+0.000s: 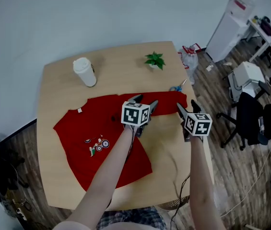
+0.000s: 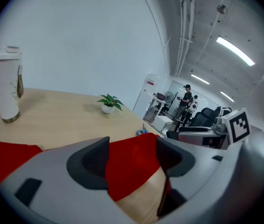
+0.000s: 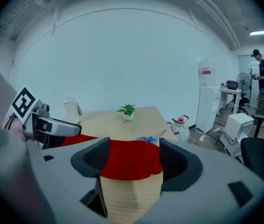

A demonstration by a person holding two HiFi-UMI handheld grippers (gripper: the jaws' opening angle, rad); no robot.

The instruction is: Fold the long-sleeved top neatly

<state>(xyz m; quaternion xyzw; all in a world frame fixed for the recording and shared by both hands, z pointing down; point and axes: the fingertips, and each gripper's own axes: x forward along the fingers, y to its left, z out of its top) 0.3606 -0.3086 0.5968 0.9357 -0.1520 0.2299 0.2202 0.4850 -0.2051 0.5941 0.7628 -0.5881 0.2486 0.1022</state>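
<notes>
A red long-sleeved top lies flat on the light wooden table, its small chest print facing up. One sleeve stretches right toward the table's edge. My left gripper hovers over that sleeve near the shoulder. Its jaws stand apart, with red cloth visible on the table beyond them but not pinched. My right gripper is at the sleeve's cuff end, also open. In the right gripper view the cuff lies just past the gripper, on bare wood.
A white lidded cup and a small potted plant stand at the table's far side. Blue scissors lie just beyond the cuff. Off the right edge are a bottle, a water dispenser and office chairs.
</notes>
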